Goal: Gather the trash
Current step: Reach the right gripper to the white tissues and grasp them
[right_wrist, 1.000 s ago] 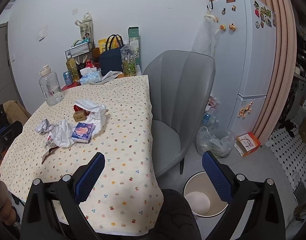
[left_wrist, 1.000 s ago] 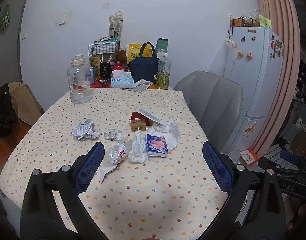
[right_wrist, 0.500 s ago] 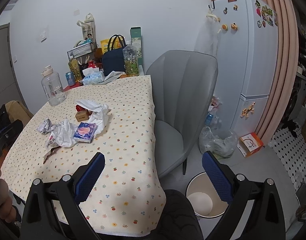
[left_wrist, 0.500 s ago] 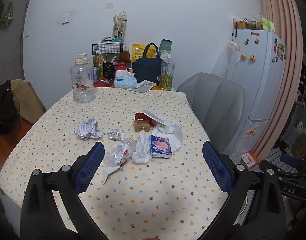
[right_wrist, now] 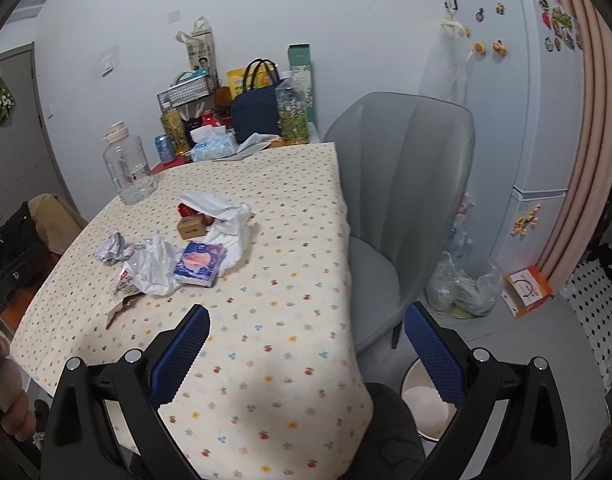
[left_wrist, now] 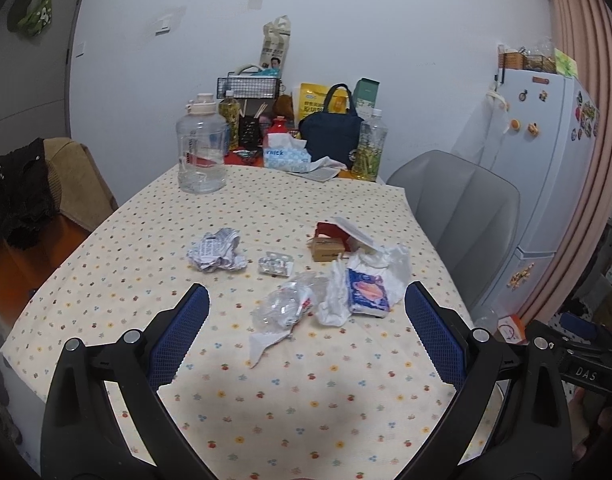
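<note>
Both grippers were spread wide and carried nothing: the left gripper (left_wrist: 308,316) hung over the near edge of the table (left_wrist: 346,412), and the right gripper (right_wrist: 306,338) hung over the table's near right corner, its pads framing tablecloth and chair. By my reading, the collecting had not started; every piece of litter lay on the cloth and nothing was in a grasp.

Seen from the left wrist, the trash sat in a loose cluster just past the fingertips, toward twelve o'clock. A crushed clear plastic bottle (left_wrist: 283,306) lay nearest, with a torn paper strip (left_wrist: 265,342) trailing from it toward six o'clock. At its three o'clock side a crumpled white tissue (left_wrist: 334,300) touched a pack of tissues (left_wrist: 366,290), which rested against a white plastic bag (left_wrist: 394,268). Farther off, at about eleven o'clock, lay a crumpled printed paper (left_wrist: 217,255), with an empty pill blister (left_wrist: 275,266) beside it. A small brown box (left_wrist: 326,249) and a red packet (left_wrist: 330,230) sat at one o'clock, behind the bag.

A white waste bin (right_wrist: 424,404) stood on the floor at about five o'clock of the right wrist view, beside the grey chair (right_wrist: 398,208); it looked like the likely destination. All pieces were left to move.
</note>
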The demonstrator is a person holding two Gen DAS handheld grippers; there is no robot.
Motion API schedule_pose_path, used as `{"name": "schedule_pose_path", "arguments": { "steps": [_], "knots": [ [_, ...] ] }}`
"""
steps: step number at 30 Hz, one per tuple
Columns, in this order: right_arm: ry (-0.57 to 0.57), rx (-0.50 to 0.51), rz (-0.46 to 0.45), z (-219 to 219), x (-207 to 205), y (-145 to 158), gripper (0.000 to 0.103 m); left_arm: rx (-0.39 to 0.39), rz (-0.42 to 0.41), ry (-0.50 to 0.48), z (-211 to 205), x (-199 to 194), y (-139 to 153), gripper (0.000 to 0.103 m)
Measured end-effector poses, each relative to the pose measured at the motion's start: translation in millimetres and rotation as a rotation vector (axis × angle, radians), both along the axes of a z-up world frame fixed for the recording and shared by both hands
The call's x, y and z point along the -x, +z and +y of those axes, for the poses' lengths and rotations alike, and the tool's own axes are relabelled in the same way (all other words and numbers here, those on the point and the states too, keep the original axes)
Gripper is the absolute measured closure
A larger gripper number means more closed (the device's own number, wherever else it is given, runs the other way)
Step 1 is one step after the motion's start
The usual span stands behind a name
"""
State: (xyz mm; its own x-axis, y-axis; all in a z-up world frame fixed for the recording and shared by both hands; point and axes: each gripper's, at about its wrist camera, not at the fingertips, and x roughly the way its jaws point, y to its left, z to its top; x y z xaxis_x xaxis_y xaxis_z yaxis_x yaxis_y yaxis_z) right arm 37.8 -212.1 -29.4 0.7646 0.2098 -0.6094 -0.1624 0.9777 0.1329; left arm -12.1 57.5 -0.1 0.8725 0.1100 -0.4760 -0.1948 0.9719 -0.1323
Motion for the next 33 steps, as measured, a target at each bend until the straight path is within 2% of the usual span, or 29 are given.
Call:
{"name": "schedule_pose_path", "arguments": {
  "steps": [7,12,20,25,28,31,33],
  "knots": [
    [0.105,-0.027,0.008,32,-11,-12,0.008,0.036,0.028,0.044,29,1,-16,0.006],
    [0.127,-0.023,-0.010,46,-14,-16,0.008,0.046,0.072,0.065,41,-5,-33,0.006],
    [0.167,-0.006,0.007,59,-26,-26,0.008,0.108,0.177,0.029,47,-25,-70,0.006],
    [0.201,-0.005,0.032,65,-35,-38,0.008,0.117,0.251,0.003,43,-41,-93,0.007],
    [0.239,-0.031,0.049,66,-40,-43,0.008,0.118,0.280,0.002,43,-49,-101,0.013],
    [0.261,-0.024,0.053,71,-45,-47,0.008,0.122,0.307,0.006,45,-58,-108,0.027],
    [0.279,-0.027,0.055,75,-48,-47,0.008,0.143,0.330,0.010,48,-64,-114,0.049]
  ]
}}
